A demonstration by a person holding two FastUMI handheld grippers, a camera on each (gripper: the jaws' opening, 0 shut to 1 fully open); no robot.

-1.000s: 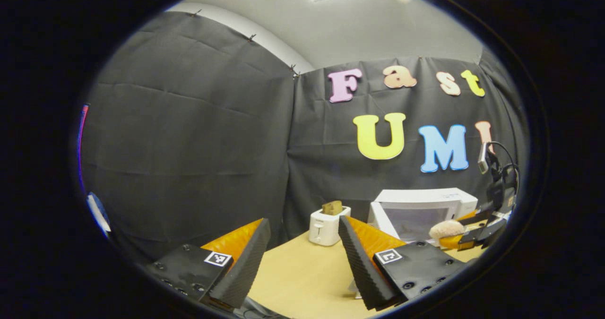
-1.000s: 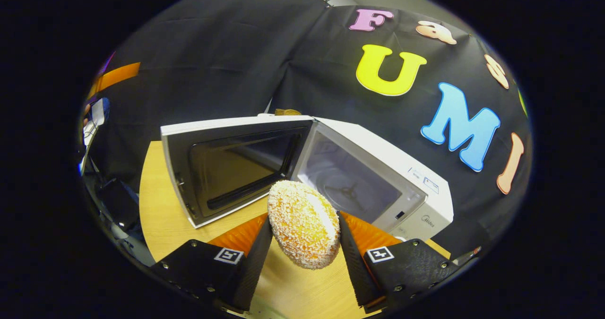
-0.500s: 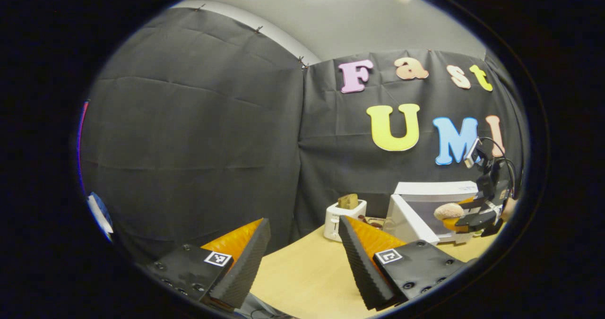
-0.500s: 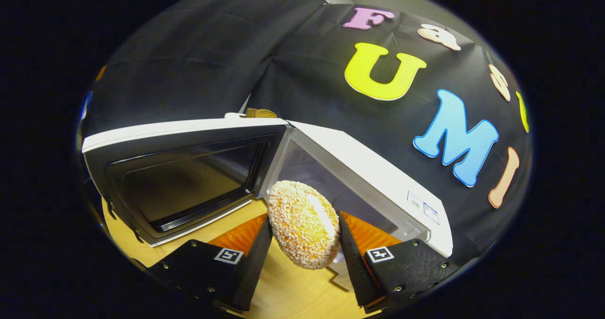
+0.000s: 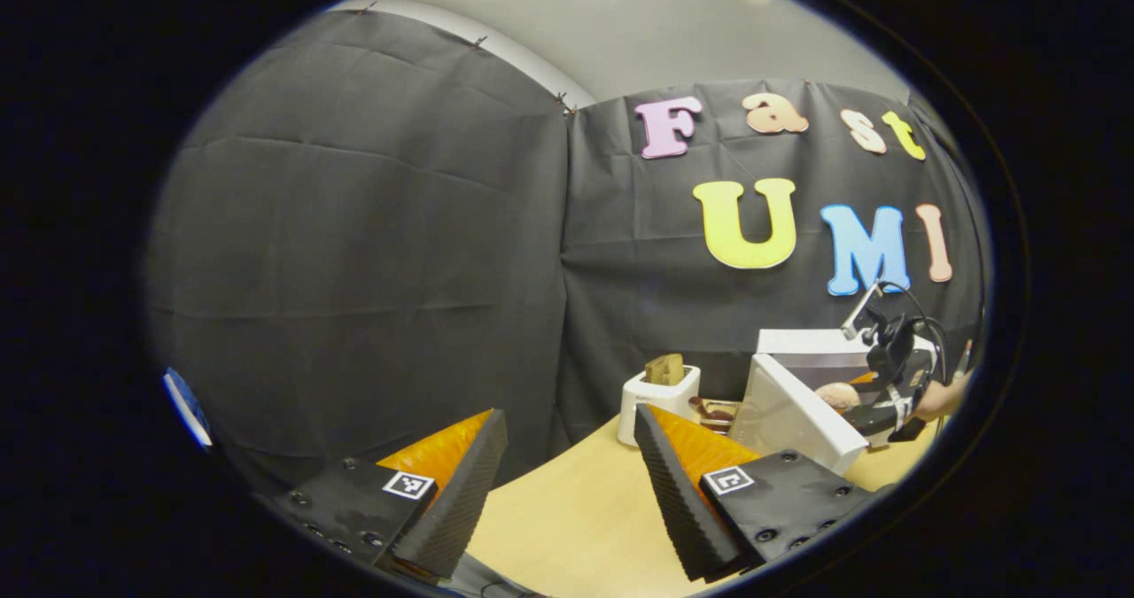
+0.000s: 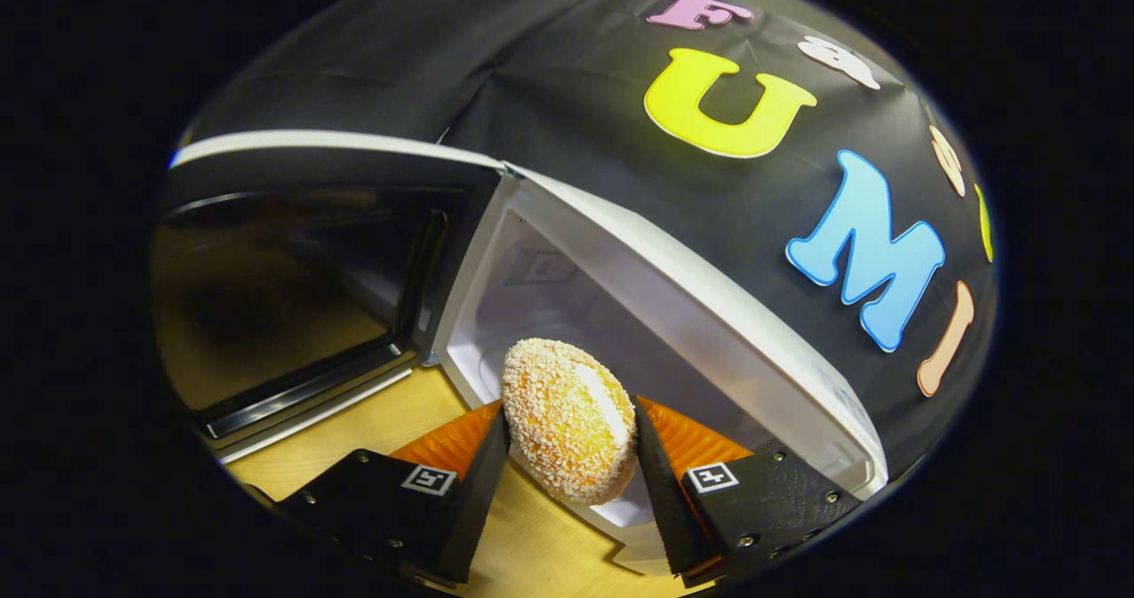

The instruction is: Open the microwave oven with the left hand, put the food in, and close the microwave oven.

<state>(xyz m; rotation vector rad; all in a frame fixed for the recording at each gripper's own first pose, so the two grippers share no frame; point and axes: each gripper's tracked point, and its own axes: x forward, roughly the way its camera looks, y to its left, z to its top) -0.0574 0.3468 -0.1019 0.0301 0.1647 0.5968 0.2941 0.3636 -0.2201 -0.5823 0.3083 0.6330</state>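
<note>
A round crumb-coated bun (image 6: 570,421) is pinched between the two fingers of my right gripper (image 6: 570,456), just at the mouth of the white microwave (image 6: 673,279). Its door (image 6: 292,288) stands swung open to the left, and the pale cavity lies right behind the bun. In the left gripper view, the microwave (image 5: 802,343) sits far right on the table with its door (image 5: 793,416) open, and the right gripper (image 5: 873,407) holds the bun (image 5: 837,396) at the opening. My left gripper (image 5: 567,469) is open and holds nothing, low over the table's near edge.
A white toaster (image 5: 657,390) with a slice of bread in it stands left of the microwave. The wooden tabletop (image 5: 576,518) runs from my left gripper toward the microwave. A hand (image 5: 939,396) holds the right gripper at the far right.
My right gripper has carried the bun forward, from in front of the microwave to its opening. The left gripper view has swung left, so the microwave sits farther right.
</note>
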